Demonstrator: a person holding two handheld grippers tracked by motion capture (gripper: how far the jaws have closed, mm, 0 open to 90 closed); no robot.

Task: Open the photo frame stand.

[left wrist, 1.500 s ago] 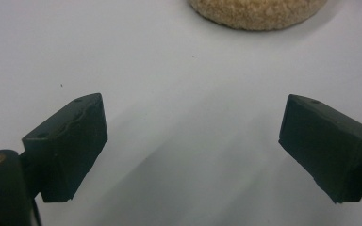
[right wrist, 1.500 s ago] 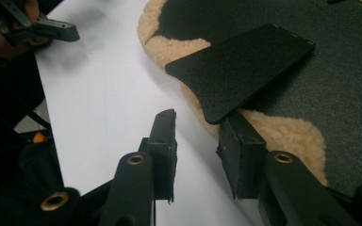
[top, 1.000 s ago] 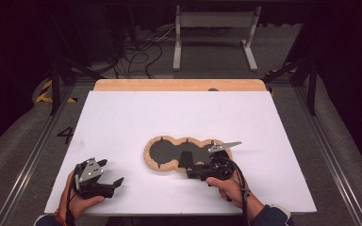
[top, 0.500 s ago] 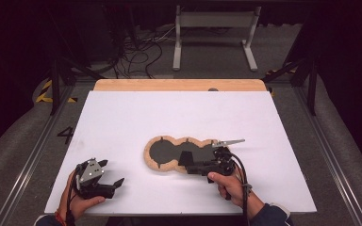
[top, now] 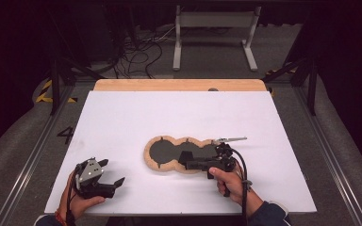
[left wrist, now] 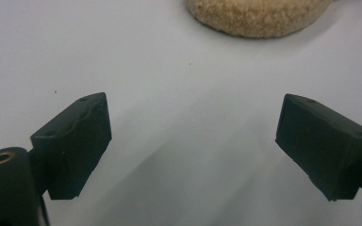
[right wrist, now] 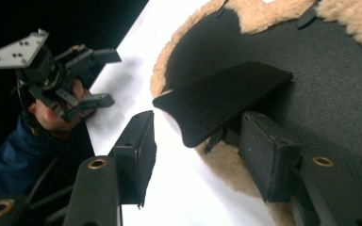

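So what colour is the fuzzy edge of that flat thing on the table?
Tan, like sheepskin, around a black middle. The fuzzy edge shows best in the right gripper view.

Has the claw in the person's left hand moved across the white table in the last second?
No. The left claw sits at the same spot near the table's front left corner, open.

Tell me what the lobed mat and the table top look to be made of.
Mat: tan fleece-like rim, woolly and matte in the right gripper view, with a flat black felt-like or foam centre and a lifted black flap. Table top: smooth white sheet, faint sheen, possibly laminate or plastic, over a wood-coloured board.
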